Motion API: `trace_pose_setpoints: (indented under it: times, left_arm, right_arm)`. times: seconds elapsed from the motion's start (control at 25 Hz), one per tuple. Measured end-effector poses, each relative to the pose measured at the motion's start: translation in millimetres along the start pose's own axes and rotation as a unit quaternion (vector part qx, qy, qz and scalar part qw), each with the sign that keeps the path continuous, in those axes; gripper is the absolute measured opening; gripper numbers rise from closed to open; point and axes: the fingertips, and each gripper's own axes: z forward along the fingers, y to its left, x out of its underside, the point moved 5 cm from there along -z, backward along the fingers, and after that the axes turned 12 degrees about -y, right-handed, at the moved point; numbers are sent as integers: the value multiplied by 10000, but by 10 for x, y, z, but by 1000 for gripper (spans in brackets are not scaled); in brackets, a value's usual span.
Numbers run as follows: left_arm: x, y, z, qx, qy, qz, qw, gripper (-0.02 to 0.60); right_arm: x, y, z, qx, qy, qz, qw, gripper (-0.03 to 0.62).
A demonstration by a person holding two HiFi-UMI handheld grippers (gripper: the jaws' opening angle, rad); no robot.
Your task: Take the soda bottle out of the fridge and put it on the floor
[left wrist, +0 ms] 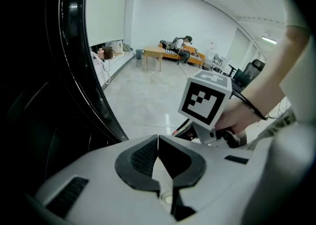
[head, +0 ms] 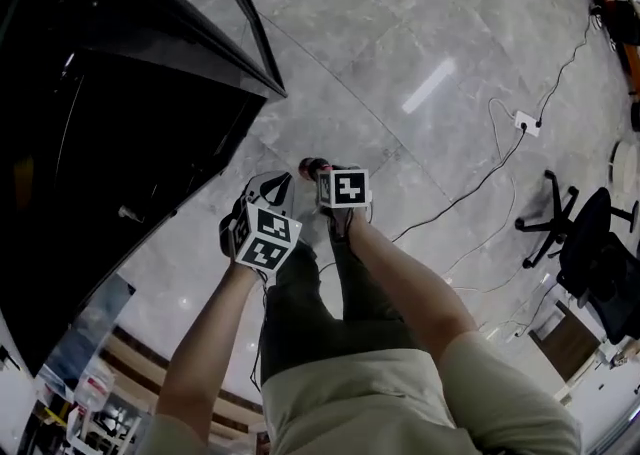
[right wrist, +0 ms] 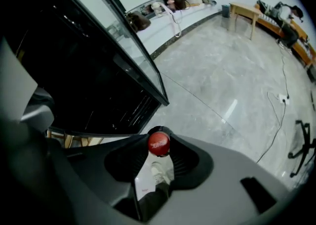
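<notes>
While your right gripper (right wrist: 160, 139) holds its jaws partly apart, they clamp the bottle (right wrist: 158, 145) at the neck, just under the red cap (head: 312, 167). The cap top faces up towards both the head view and the right gripper view, so the long axis runs close to vertical, cap uppermost. The body hangs below the jaws and is mostly hidden; whether its base touches the floor (head: 400, 63) cannot be told.

Your left gripper (left wrist: 158, 138) has its jaws closed together with nothing between them. It sits just beside the right gripper, on the fridge side.

The bottle is outside the fridge (head: 100, 143), in front of its dark opening and near your shoe (right wrist: 159, 173). The door (head: 240, 23) stands open, its edge reaching out over the floor ahead of the grippers. To the right the grey floor is open. A cable (head: 480, 183) crosses it, and a chair (head: 580, 233) stands well apart at the far right.
</notes>
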Motion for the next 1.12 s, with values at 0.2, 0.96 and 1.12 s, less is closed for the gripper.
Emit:
trace_pose_setpoints:
  times: [0.2, 0.96, 1.12]
  left_arm:
    - [378, -106, 494, 207, 230, 29, 9995, 8]
    - [1506, 4, 2193, 277, 464, -635, 9965, 8]
    - [1706, 11, 2503, 275, 526, -804, 9950, 8]
  right_arm:
    - [146, -212, 430, 77, -85, 539, 9985, 112]
    - [590, -1344, 2041, 558, -122, -1219, 9909, 112]
    - [679, -1515, 2304, 560, -84, -1340, 9894, 112]
